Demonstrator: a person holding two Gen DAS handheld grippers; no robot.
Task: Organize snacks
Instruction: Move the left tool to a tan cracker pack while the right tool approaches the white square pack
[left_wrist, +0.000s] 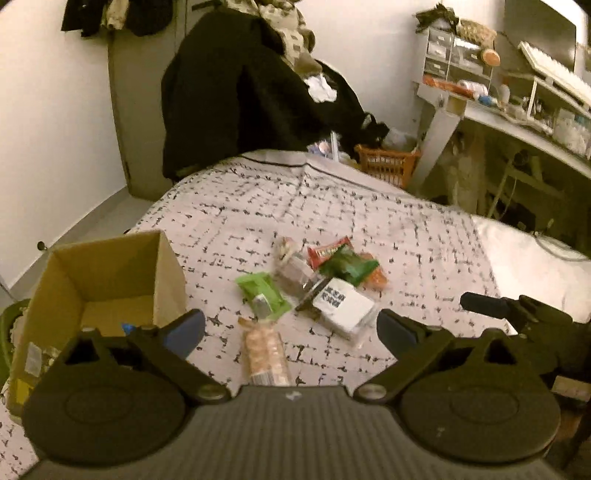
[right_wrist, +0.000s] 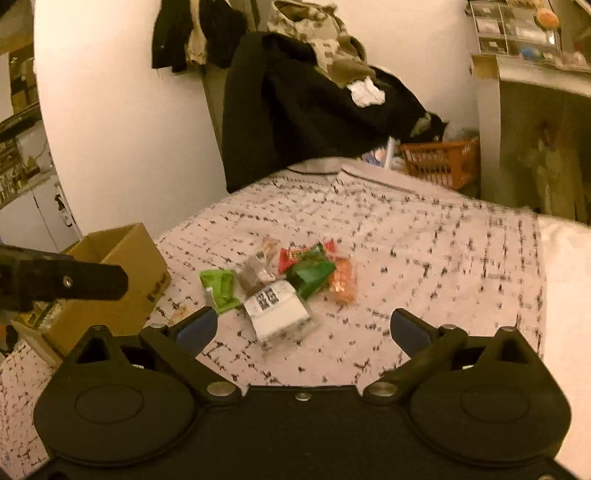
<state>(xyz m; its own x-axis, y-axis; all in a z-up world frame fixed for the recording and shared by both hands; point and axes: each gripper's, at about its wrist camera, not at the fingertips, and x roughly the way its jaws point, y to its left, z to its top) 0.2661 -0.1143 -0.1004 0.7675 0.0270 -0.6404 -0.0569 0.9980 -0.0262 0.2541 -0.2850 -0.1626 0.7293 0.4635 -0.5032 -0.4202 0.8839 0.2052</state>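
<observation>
On the far left we see a cardboard box (left_wrist: 107, 280) standing open-topped at the left edge of the patterned bedspread (left_wrist: 406, 221), one corner toward us, with something small and blue low inside it. Our left gripper (left_wrist: 290, 330) hovers just right of that box, its jaws spread wide and holding nothing. Between its fingers, nearest to us, lies a clear sleeve of round biscuits (left_wrist: 264, 354), its long axis running near to far. Just beyond it a light green packet (left_wrist: 262, 295) lies flat, slanting from far left to near right. Farther off sits the main heap of snacks: a silvery clear packet (left_wrist: 293, 267) on its left, a white packet with black print (left_wrist: 345, 304) at its near edge, tilted so its long side runs toward the near right, then a dark green wrapper (left_wrist: 347, 267) overlapping a red wrapper (left_wrist: 327, 251) behind it, and an orange packet (left_wrist: 378, 278) at the right end. All of these lie ahead of the left fingertips, apart from them. Our right gripper (right_wrist: 304, 332) is likewise wide open and empty, with the white packet just beyond its left finger and the heap farther ahead. An orange basket (left_wrist: 388, 162) stands past the far edge of the bed, and a cluttered desk (left_wrist: 517, 129) fills the right.
</observation>
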